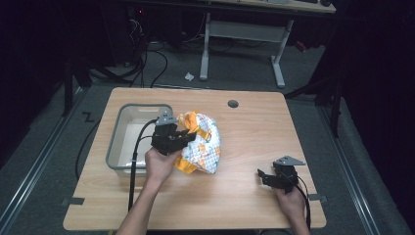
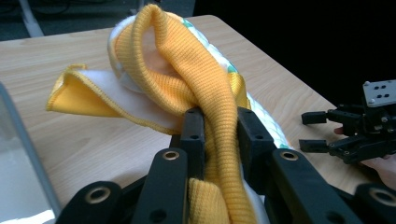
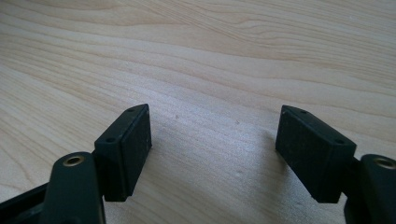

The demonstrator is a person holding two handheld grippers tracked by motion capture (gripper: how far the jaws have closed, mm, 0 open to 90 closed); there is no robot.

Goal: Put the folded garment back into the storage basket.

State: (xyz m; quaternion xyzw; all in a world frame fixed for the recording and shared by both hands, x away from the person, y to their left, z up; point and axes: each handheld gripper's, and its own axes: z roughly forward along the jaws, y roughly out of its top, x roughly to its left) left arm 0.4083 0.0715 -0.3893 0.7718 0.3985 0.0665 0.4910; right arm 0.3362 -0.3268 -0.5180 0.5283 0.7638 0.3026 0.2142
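Note:
A small garment, white with an orange and green print and yellow ribbed trim, lies bunched near the table's middle. My left gripper is shut on its yellow ribbed band, which runs up between the two black jaws in the left gripper view. The garment's white lining folds out to the left there. My right gripper rests low near the table's front right, open, with bare wood between its jaws. The left gripper view also shows it at the far right, apart from the garment.
A grey plastic bin stands at the table's left, just beside my left hand; its rim edges the left gripper view. A round cable hole sits near the table's far edge. Beyond the table are desk legs and floor cables.

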